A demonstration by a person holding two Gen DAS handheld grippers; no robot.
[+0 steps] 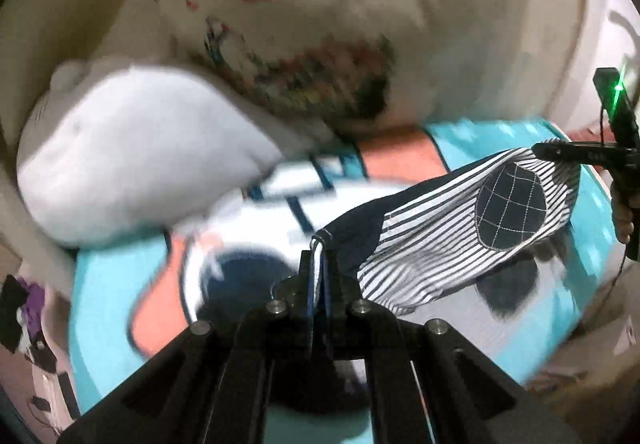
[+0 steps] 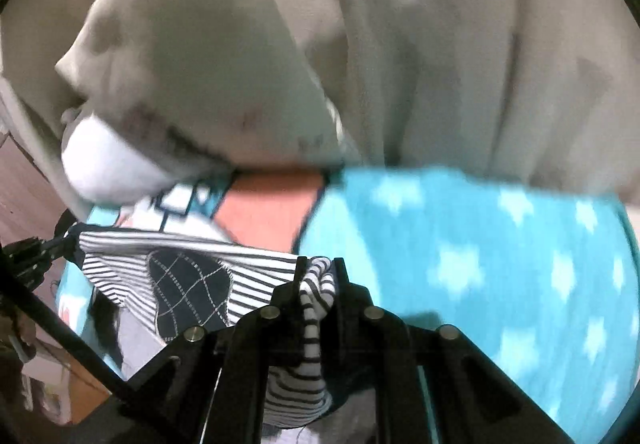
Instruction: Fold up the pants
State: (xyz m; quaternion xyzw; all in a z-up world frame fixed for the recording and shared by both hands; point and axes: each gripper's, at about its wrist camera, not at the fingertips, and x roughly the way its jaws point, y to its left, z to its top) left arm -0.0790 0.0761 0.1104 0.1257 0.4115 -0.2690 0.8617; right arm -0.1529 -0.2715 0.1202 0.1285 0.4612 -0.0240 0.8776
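Striped pants (image 1: 432, 244) – dark stitched patch – stretched between both pinching grippers.

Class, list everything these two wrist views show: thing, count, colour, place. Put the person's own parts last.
Pants: one, navy-and-white striped with dark grid patch, stretched between both grippers above the blanket.
Blanket: one, turquoise with white stars and an orange-and-white picture, beneath.
White pillow: one, far left.
Cream pillow: one, printed, behind.
Left gripper: black, shut on pants.
Right gripper: black, shut on pants.
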